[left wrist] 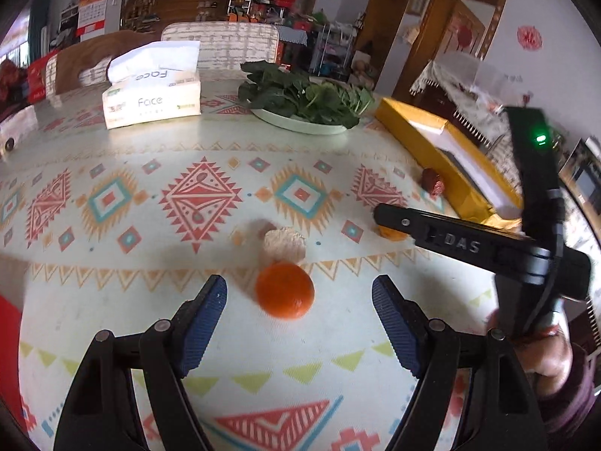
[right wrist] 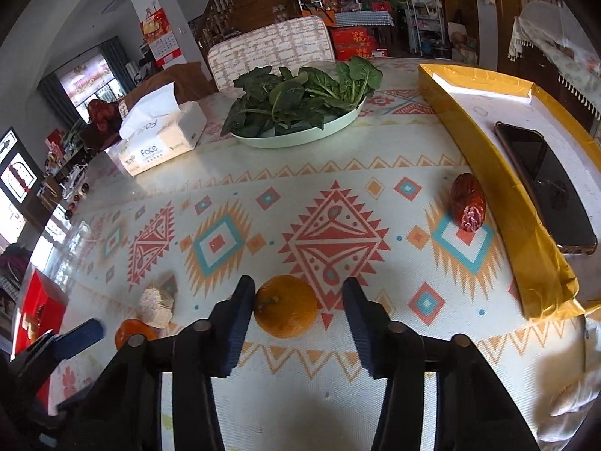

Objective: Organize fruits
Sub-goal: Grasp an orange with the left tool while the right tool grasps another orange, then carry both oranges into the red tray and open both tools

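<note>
1. Patterned cloth (left wrist: 112, 143) covers the table, with a plate of greens (right wrist: 300, 112), a tissue box (left wrist: 150, 101) and a gold tray (right wrist: 526, 263) on it
2. Left gripper (left wrist: 299, 300) has its fingers wide apart; one orange (left wrist: 284, 290) lies between them, not touched
3. Right gripper (right wrist: 298, 312) has its fingers apart around another orange (right wrist: 285, 306); the left pad is just beside it, contact unclear
4. A red date (right wrist: 467, 203) lies just beside the tray
</note>
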Motion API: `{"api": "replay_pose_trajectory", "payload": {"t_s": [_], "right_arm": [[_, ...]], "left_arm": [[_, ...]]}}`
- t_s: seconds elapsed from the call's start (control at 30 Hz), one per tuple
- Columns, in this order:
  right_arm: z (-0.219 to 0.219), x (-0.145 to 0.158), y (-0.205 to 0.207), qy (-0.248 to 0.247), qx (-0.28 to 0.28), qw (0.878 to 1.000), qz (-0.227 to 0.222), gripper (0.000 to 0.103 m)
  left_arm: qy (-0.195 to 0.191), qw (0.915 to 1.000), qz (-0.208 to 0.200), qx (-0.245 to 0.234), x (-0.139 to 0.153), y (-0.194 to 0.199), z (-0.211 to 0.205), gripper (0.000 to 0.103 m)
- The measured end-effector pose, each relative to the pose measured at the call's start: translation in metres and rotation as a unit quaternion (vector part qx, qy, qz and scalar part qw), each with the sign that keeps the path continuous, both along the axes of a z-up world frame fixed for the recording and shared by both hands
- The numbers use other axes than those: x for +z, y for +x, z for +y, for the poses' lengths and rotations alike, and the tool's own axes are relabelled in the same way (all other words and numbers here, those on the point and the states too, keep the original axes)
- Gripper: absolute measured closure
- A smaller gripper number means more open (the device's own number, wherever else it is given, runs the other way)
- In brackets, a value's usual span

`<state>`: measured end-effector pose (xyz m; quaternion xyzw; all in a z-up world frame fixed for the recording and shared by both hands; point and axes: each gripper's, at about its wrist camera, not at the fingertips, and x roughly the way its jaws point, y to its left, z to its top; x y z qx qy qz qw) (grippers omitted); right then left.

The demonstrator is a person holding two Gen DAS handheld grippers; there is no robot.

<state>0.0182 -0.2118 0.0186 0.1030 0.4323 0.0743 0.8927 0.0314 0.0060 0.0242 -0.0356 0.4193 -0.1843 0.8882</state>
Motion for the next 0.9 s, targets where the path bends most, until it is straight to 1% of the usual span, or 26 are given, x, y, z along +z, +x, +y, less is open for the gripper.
{"api": "replay_pose_trajectory", "payload": {"t_s": [0.03, 0.07, 0.1, 0.13, 0.17, 0.23, 0.3, 0.4, 0.63, 0.73, 0.9], "right_arm": [[0.0, 0.0, 0.0, 0.001, 0.001, 1.0, 0.0, 0.058], [-0.001, 0.0, -0.001, 0.002, 0.002, 1.0, -0.001, 0.061], [-0.001, 0.0, -0.001, 0.004, 0.004, 1.0, 0.0, 0.062], [-0.001, -0.001, -0.001, 0.008, 0.006, 1.0, 0.0, 0.064], [-0.001, -0.001, -0.001, 0.01, 0.006, 1.0, 0.0, 0.066], [-0.001, -0.001, -0.002, 0.012, 0.006, 1.0, 0.001, 0.066], [-0.002, -0.001, -0.002, 0.018, 0.005, 1.0, 0.002, 0.066], [-0.005, 0.0, -0.002, 0.03, 0.003, 1.0, 0.008, 0.067], [-0.018, 0.011, -0.019, 0.106, -0.002, 0.994, 0.013, 0.067], [-0.012, 0.02, -0.029, 0.118, 0.003, 0.993, 0.011, 0.067], [0.013, 0.039, -0.048, 0.122, 0.028, 0.992, -0.001, 0.067]], "left_arm": [[0.006, 1.0, 0.004, -0.003, -0.002, 0.003, -0.003, 0.034], [0.016, 0.9998, 0.008, -0.003, -0.004, 0.005, -0.006, 0.045], [0.024, 0.9996, 0.012, -0.003, -0.006, 0.005, -0.008, 0.051], [0.03, 0.9994, 0.017, -0.003, -0.01, 0.007, -0.009, 0.062], [0.032, 0.9993, 0.02, -0.004, -0.012, 0.008, -0.01, 0.069], [0.031, 0.9993, 0.018, -0.001, -0.012, 0.007, -0.01, 0.069], [0.017, 0.9996, 0.023, 0.003, -0.011, 0.005, -0.007, 0.069], [0.001, 0.9998, 0.018, 0.006, -0.005, -0.004, 0.0, 0.069], [-0.031, 0.9992, -0.006, 0.023, 0.021, -0.038, 0.027, 0.069], [-0.045, 0.9982, -0.018, 0.036, 0.032, -0.055, 0.044, 0.069], [-0.062, 0.9951, -0.034, 0.069, 0.043, -0.083, 0.082, 0.069]]}}
